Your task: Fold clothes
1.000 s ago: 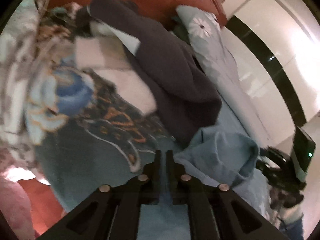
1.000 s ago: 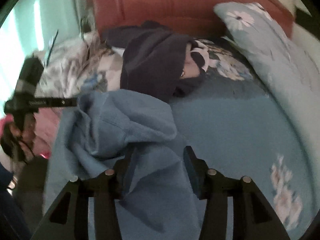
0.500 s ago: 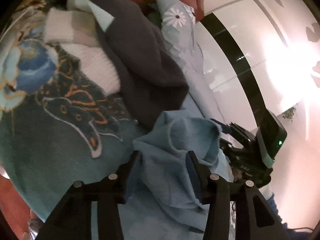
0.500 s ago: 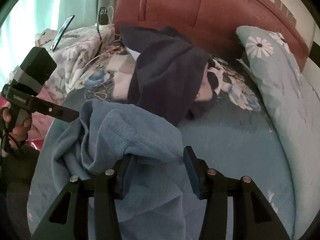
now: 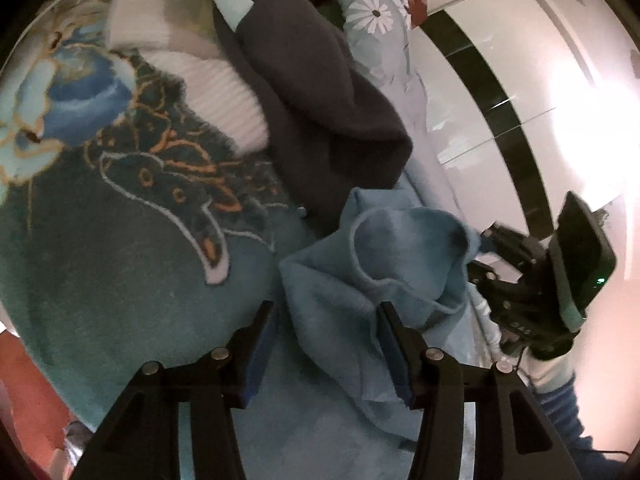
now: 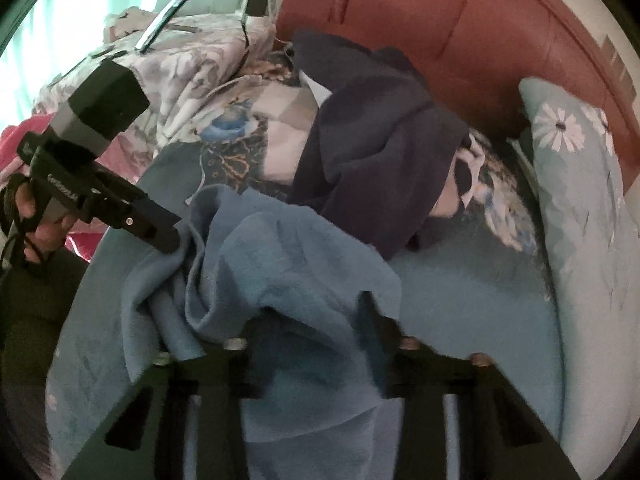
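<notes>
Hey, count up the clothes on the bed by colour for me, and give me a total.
Light blue garment: 1
Dark navy garment: 1
White ribbed knit garment: 1
Total: 3
The pile may hide more.

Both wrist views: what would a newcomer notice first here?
The crumpled light blue garment bunched on the bed between both open grippers, the left gripper straddling its edge. Behind it, a dark navy garment lies heaped by the red headboard, with a daisy-print pillow at the right.
</notes>
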A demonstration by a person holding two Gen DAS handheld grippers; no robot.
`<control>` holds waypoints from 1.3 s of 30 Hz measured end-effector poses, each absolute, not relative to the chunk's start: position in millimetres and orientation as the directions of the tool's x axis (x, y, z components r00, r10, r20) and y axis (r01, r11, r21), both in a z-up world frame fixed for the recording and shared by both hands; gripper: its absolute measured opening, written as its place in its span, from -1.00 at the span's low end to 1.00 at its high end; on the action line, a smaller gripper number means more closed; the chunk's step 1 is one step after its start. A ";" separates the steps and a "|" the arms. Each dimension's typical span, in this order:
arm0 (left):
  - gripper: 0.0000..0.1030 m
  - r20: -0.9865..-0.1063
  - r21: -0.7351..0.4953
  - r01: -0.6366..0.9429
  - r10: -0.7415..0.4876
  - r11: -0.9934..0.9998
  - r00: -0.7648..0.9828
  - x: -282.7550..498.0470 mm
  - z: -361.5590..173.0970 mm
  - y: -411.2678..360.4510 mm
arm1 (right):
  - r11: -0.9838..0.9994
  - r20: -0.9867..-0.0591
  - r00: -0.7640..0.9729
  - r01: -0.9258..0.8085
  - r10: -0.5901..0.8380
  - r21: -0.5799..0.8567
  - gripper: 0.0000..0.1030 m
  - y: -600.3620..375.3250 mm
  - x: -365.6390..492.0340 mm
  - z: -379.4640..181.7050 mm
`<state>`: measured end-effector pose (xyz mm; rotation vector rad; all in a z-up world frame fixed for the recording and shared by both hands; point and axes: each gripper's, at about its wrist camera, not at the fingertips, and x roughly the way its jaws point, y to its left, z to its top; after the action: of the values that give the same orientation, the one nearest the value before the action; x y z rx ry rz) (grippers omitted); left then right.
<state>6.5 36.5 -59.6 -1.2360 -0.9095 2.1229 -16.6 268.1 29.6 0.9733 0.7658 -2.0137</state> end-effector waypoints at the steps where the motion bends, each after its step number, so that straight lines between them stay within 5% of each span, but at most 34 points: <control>1: 0.02 -0.527 -0.770 -0.102 0.718 -0.630 -0.455 6.5 -59.9 37.4 | -0.535 -0.833 -0.415 0.826 -0.365 -0.177 -0.65 266.8 -16.8 28.6; 3: -0.10 -0.524 -0.775 -0.100 0.722 -0.624 -0.452 6.9 -60.0 41.0 | -0.579 -0.836 -0.395 0.807 -0.381 -0.117 -0.81 269.5 -20.0 28.3; 10: -0.69 -0.487 -0.798 -0.102 0.735 -0.594 -0.471 11.2 -39.3 52.8 | -0.758 -0.751 -0.433 0.638 -0.499 0.136 -0.90 311.0 -21.7 63.0; 19: -0.72 -0.423 -0.583 -0.467 0.740 -0.664 -0.523 16.5 125.7 151.2 | -0.932 -0.525 -0.786 0.362 -0.326 0.037 -0.91 411.4 59.9 190.7; 29: -0.78 -0.223 -0.375 -0.713 0.804 -0.593 -0.551 82.1 300.2 196.9 | -0.986 -0.244 -0.965 0.127 -0.097 -0.108 -0.91 475.4 204.7 333.1; 35: -0.95 -0.131 -0.292 -0.768 0.820 -0.570 -0.558 146.7 346.1 188.5 | -0.991 -0.155 -0.987 0.059 -0.041 -0.117 -0.91 492.9 287.0 372.0; 39: -0.95 -0.185 -0.257 -0.779 0.820 -0.572 -0.541 162.4 339.1 206.3 | -0.990 -0.205 -0.978 0.001 0.028 -0.140 -0.91 501.0 302.0 367.1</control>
<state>162.4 206.3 339.1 -0.3532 -0.1777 2.1561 302.0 501.0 367.1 0.3268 0.2208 -3.1307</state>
